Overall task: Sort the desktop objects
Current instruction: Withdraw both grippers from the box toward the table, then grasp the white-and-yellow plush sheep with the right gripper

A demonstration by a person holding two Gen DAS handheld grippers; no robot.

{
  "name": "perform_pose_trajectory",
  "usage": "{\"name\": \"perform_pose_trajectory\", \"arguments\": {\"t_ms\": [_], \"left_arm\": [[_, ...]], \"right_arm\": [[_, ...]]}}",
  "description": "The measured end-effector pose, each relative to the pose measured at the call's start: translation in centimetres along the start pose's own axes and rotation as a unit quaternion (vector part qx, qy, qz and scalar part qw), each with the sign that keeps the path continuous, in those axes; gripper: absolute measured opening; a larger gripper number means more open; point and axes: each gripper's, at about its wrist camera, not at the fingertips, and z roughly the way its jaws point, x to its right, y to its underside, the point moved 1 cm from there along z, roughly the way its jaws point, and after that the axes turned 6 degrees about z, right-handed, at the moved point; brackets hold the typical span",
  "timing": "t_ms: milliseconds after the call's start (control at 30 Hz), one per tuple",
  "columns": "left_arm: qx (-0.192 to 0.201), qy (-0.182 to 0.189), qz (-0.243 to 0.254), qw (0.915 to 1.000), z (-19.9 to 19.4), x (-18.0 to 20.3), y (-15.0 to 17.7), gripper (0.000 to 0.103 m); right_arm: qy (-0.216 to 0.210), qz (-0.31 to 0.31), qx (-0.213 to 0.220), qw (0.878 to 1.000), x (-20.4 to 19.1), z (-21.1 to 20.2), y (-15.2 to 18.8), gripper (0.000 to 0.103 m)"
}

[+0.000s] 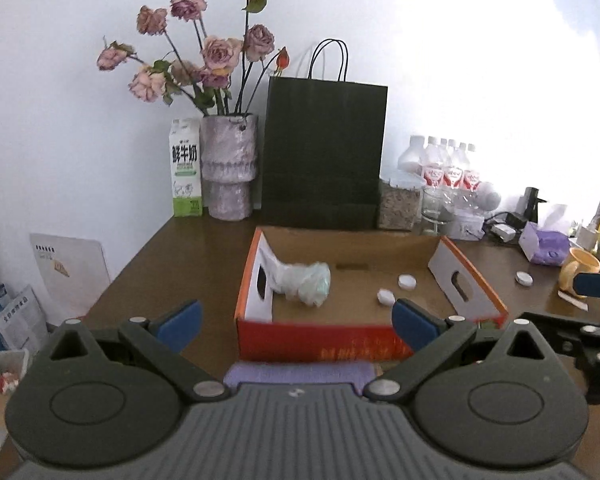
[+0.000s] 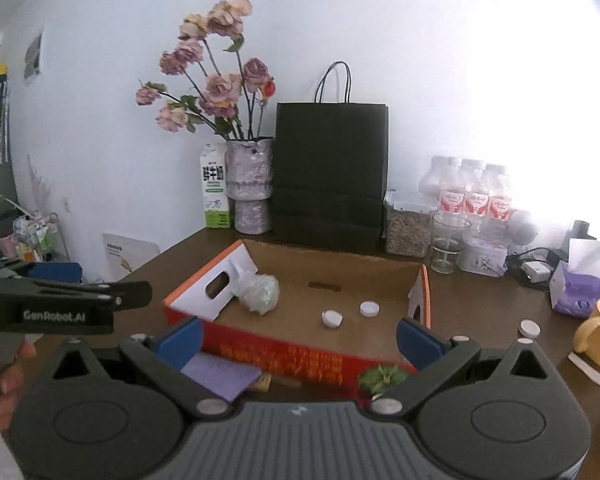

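At 12 o'clock: cardboard box (image 1: 340,248) holding crumpled bag (image 1: 306,282), two white caps (image 1: 396,289); third cap (image 2: 529,328) outside at 2 o'clock. Left gripper (image 1: 296,322) spread, empty; right gripper (image 2: 298,338) spread, empty.

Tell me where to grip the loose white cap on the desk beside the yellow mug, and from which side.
Grip the white cap across its round rim, coming straight down from above with the right gripper. It is a low disc that seems to lie flat on the desk, so there is little side wall to pinch. The yellow mug crowds its right side.
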Motion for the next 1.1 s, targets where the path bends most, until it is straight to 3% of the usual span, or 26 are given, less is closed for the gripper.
{"name": "perform_pose_trajectory", "arguments": {"t_ms": [267, 567, 1100], "left_arm": [[0.016, -0.019, -0.002, 0.9997, -3.0, 0.0, 5.7, 0.103], [0.003, -0.024, -0.007, 0.9997, -5.3, 0.4, 10.6, 0.103], [-0.024, -0.028, -0.004, 0.9993, -7.7, 0.3, 14.3, 0.103]], "right_arm": [[-0.003, 0.026, -0.013, 1.0, 0.3, -2.8, 6.2, 0.103], [0.013, 0.029, -0.029, 0.999, -0.6, -4.8, 11.9, 0.103], [0.029, 0.013, -0.051, 0.998, -1.9, -6.7, 15.8, 0.103]]}}
